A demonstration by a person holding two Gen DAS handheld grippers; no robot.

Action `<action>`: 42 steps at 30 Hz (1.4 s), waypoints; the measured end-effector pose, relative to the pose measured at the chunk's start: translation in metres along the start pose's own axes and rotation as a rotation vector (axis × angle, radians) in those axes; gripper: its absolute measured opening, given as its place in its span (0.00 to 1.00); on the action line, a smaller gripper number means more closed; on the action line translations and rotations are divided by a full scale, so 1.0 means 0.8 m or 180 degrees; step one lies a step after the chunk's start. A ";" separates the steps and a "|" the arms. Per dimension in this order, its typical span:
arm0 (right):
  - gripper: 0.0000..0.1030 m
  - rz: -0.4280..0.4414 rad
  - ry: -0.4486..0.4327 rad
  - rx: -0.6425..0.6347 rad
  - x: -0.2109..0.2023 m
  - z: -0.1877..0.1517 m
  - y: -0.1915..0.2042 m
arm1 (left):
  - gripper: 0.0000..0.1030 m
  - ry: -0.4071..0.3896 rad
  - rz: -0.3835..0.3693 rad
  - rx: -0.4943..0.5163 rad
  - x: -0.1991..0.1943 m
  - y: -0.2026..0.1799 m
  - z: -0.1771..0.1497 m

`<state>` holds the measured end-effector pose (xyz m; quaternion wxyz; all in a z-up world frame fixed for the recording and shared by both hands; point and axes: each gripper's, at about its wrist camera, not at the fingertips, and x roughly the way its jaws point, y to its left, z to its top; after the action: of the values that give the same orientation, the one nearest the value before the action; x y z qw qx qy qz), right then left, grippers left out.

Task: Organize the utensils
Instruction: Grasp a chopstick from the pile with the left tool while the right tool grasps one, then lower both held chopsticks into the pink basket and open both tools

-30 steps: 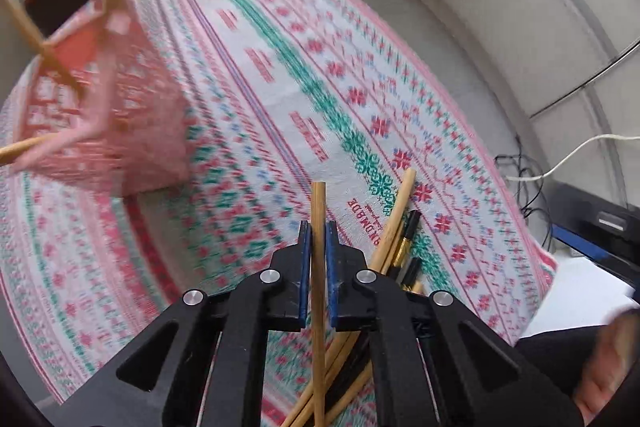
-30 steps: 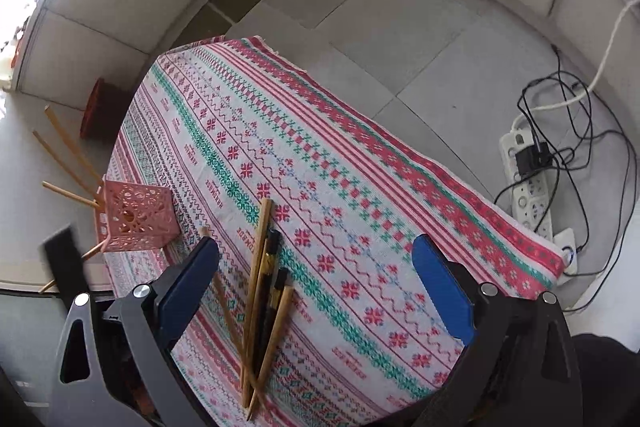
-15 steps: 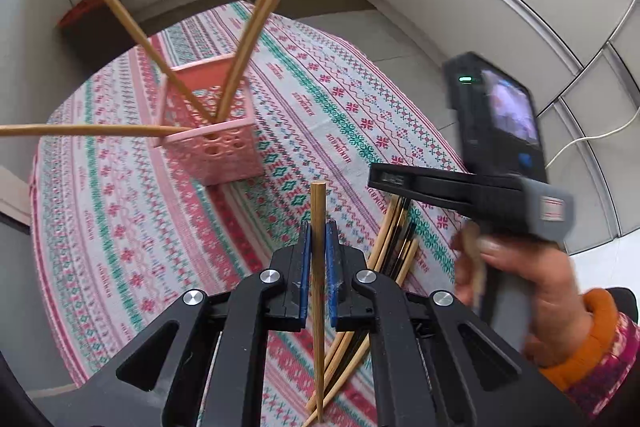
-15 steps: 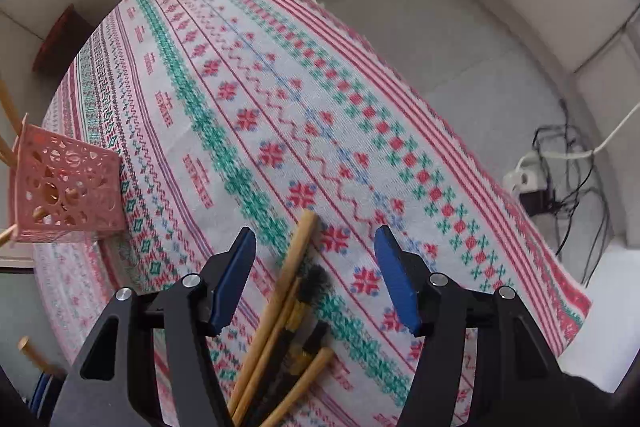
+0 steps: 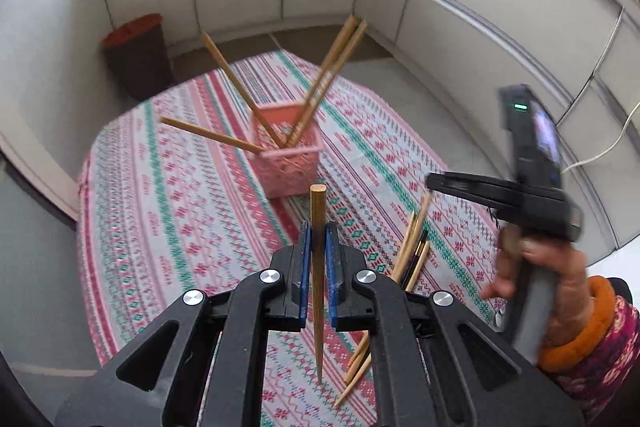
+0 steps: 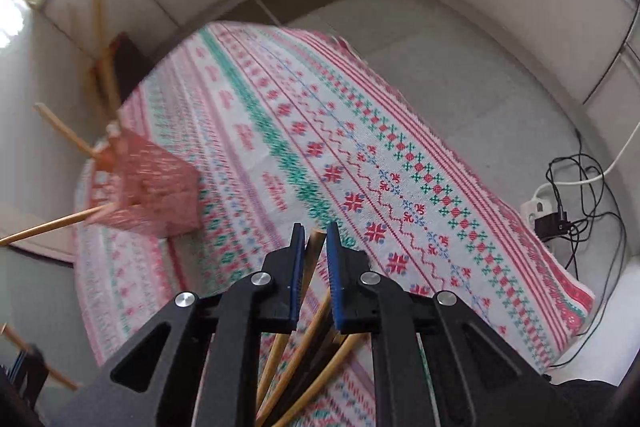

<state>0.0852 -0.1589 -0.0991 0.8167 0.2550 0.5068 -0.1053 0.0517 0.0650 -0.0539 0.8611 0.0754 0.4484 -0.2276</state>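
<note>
Ahead of the left gripper (image 5: pixel 318 239) stands a pink perforated plastic basket (image 5: pixel 289 163) on the patterned red, green and white woven tablecloth (image 5: pixel 180 195). Four wooden chopsticks (image 5: pixel 240 87) lean out of the basket: one up to the left, one low to the left, and a pair side by side up to the right. The left gripper is clenched on a single light wooden chopstick (image 5: pixel 318 267), pinched upright between its blue pads (image 5: pixel 305 251), with the blunt end above the fingertips and the thin end hanging below them.

To the right of that gripper a loose pile of chopsticks (image 5: pixel 412 247), some pale wood and some dark, lies on the cloth. Much of it is hidden behind the gripper's black body.

The right gripper (image 6: pixel 316 243) hangs over the same pile (image 6: pixel 304 347), its jaws closing around a wooden chopstick (image 6: pixel 314 241) whose blunt end shows between the blue pads; whether the pads press on it already is hard to tell. The lower ends of the sticks are cut off by the gripper frame. From here the basket (image 6: pixel 152 187) sits to the left, blurred, so its contents are hard to count.

A person's hand (image 5: pixel 548 279) with an orange cuff holds the right gripper's handle, smeared by motion.
</note>
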 end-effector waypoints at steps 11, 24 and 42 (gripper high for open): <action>0.08 0.0585 -0.0434 -0.0615 -0.151 -0.018 0.047 | 0.06 -0.0446 0.0118 -0.0061 -0.067 0.003 0.009; 0.08 0.1192 -0.1345 -0.0469 -0.311 0.056 0.061 | 0.06 -0.1277 0.0174 -0.0445 -0.129 0.014 0.078; 0.08 0.1296 -0.1505 -0.0472 -0.238 0.131 0.119 | 0.28 -0.1297 0.0467 -0.1026 -0.033 0.051 0.134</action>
<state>0.1189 -0.1494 0.1353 0.9325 0.2594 0.2478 0.0411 0.1368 0.0734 0.0272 0.9486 -0.0777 0.2897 -0.1007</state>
